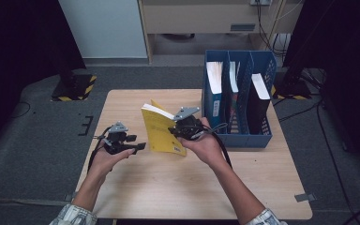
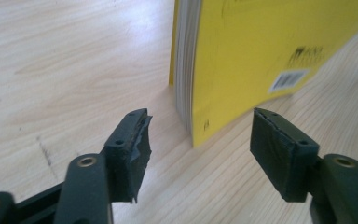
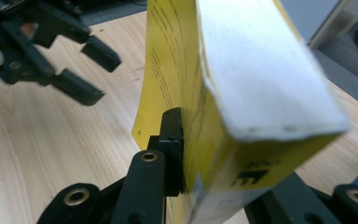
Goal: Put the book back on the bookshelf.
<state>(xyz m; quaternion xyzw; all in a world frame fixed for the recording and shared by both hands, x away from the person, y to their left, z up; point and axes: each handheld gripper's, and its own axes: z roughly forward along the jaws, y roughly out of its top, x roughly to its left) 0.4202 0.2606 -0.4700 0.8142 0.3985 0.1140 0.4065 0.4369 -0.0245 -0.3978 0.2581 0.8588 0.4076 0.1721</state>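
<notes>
Left claw point(image 1: 138, 146): black body, grey three-cornered plate on top, black cable trailing. Jaws black, brass-ringed pivot holes, small screw holes; dark pads frayed at edges. Right claw point(image 1: 174, 131): same build. Both forearms bare, plaid sleeves point(image 1: 74, 216) at elbows.

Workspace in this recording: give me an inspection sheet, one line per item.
Surface: wooden table, light scuffs.
Job's things: yellow book standing upright on its lower edge.
Clutter: blue file rack at the table's far right, holding books.
Grippers: right gripper shut on the yellow book near its spine; left gripper open, its jaws apart just short of the book's corner.
Cables: black cable trailing from the right gripper.
Surroundings: grey carpet, stands with hazard-striped bases.
</notes>
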